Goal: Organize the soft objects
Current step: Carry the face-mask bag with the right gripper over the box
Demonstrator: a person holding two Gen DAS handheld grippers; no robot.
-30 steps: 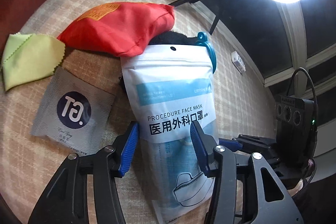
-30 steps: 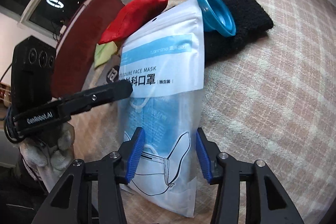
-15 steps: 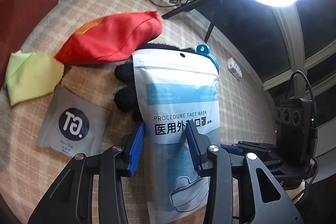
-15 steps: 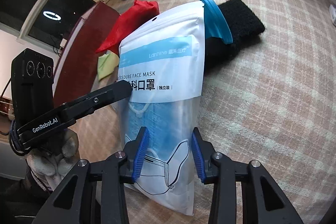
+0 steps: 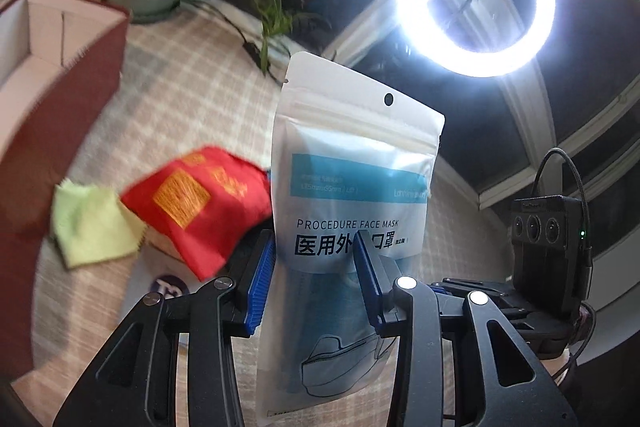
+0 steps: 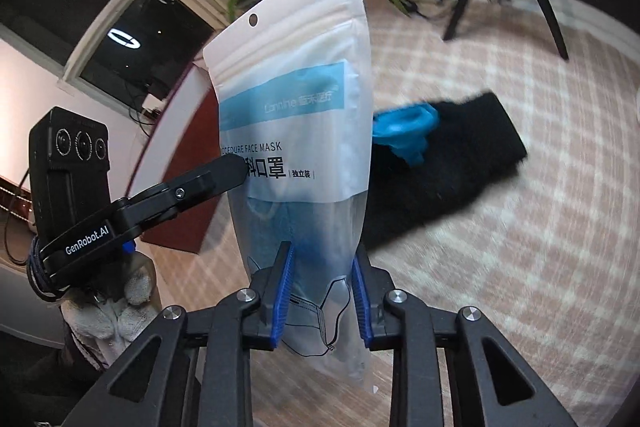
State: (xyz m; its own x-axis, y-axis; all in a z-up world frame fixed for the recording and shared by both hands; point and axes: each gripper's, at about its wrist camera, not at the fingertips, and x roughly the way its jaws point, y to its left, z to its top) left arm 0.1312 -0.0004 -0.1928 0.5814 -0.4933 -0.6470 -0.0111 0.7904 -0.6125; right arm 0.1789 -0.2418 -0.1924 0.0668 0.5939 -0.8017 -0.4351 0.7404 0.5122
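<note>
Face-mask pouch (image 5: 352,211) hangs upright in the air, lifted off the checked surface (image 6: 520,267), w/ hang-hole end up and printed mask drawing at bottom. Right claw (image 6: 322,291) is closed on its lower part, blue pads pressing both sides of the clear section. Left claw (image 5: 314,275) sits at mid-height: its right finger lies across the printed label, left finger just beside the pouch edge; can't tell if it's actually clamping. Below on surface: red embroidered pouch (image 5: 196,211) beside a yellow-green cloth (image 5: 90,227), grey sachet partly hidden behind left claw. In right view, black knit band (image 6: 444,163) w/ blue silicone piece (image 6: 404,131) on it. Dark-red box (image 5: 60,75) stands left, open top.
</note>
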